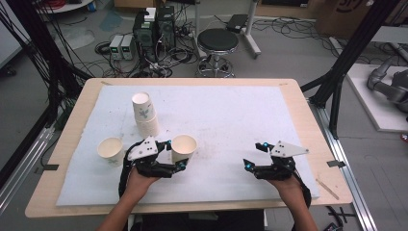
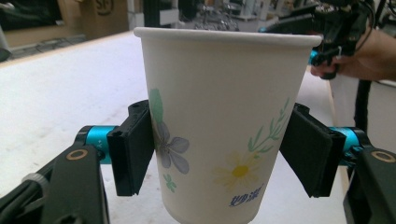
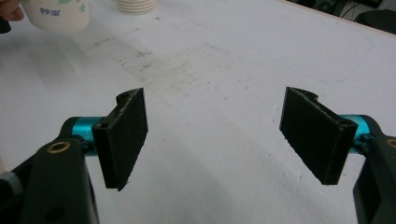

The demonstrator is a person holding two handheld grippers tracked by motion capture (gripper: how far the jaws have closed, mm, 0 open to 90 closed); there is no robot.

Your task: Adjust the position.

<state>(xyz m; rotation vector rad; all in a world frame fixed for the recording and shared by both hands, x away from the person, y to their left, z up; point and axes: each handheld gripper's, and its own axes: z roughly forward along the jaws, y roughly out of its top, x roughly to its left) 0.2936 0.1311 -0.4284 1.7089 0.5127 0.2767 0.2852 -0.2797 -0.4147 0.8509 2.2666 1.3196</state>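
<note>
A white paper cup (image 1: 184, 147) with a flower print (image 2: 219, 116) stands upright between the jaws of my left gripper (image 1: 175, 155) (image 2: 219, 149), and both black pads (image 2: 135, 149) press on its sides. My right gripper (image 1: 255, 155) (image 3: 215, 140) hovers low over the white mat at the front right, open, with nothing between its pads (image 3: 126, 140). The right gripper view shows the held cup (image 3: 56, 14) far off at top left. A second single cup (image 1: 110, 150) stands left of my left hand. Behind it rises a stack of cups (image 1: 144, 113) (image 3: 135, 5).
The white mat (image 1: 231, 120) covers most of the wooden table (image 1: 308, 115); its middle and right part are bare, with faint stains. Beyond the far edge stand a black stool (image 1: 218, 41) and computer boxes (image 1: 154, 29) with cables. Black frame posts (image 1: 337, 82) flank the table.
</note>
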